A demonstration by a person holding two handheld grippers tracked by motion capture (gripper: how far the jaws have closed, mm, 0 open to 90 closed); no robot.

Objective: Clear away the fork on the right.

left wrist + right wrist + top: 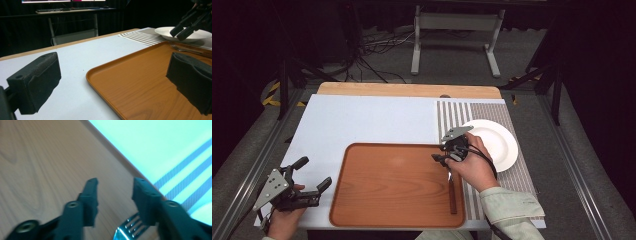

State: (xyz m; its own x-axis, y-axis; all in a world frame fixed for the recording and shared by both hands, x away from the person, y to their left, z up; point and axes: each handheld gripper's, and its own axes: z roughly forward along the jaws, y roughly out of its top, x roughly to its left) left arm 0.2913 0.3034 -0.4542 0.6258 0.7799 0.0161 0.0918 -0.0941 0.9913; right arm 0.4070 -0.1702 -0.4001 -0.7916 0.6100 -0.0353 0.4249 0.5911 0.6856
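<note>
A: Hovering over the tray's (362, 200) right side, the right gripper (443, 158) had its jaws parted, nothing pressed between them.

B: And the fork (452, 192)?

A: It lay on the tray along the right rim, wooden handle toward the person, tines (130, 226) just below the released jaws.

B: The left gripper (314, 175)?

A: It stood wide apart and empty at the tray's left edge, over the pale mat (362, 120). The white plate (499, 145) sat on the striped placemat (452, 115).

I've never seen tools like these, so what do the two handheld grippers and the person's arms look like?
Each is a black two-jaw tool with a grey three-cornered plate on top. The left gripper has blocky, foam-like black pads; the right gripper trails a black cable. The right arm wears a pale green sleeve.
</note>
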